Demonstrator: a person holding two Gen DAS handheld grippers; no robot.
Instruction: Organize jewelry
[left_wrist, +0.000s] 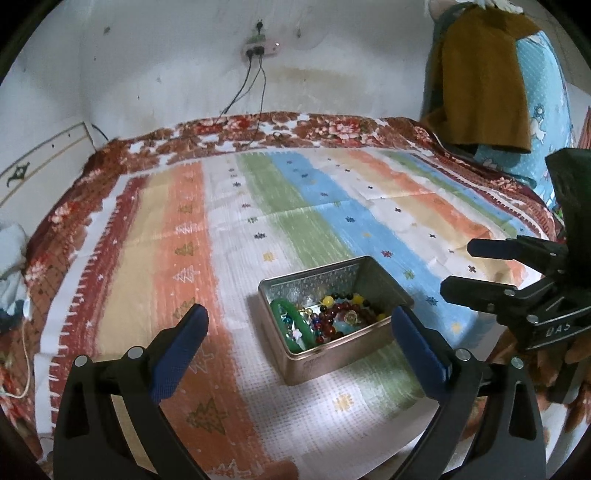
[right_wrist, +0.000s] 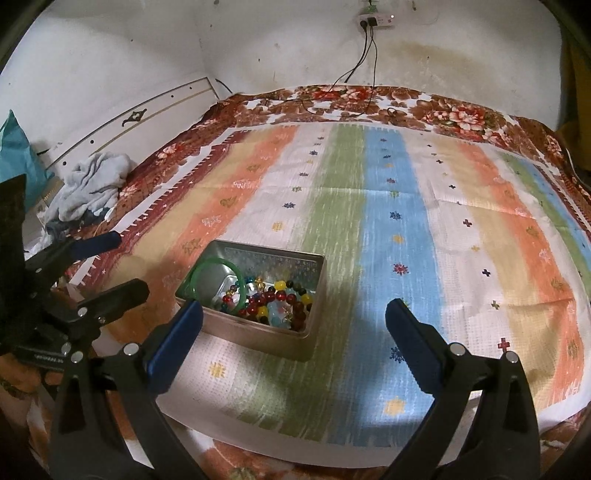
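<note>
Both tongs are spread as wide as they go right now and neither one has anything in it. The left gripper hangs over the striped cloth with its blue pads either side of the metal tin, but clear of it, not touching the walls. The right gripper is the same deal, jaws gaping, nothing between them except cloth, and its left pad sits just in front of the tin's near corner in the right wrist view. Can't tell if that pad actually brushes the rim.

The jewelry is all in the tin: a green bangle leaning against the left wall, and a pile of beaded bracelets in red, yellow and dark beads next to it. Tin sits on the cloth on the bed, lid off
</note>
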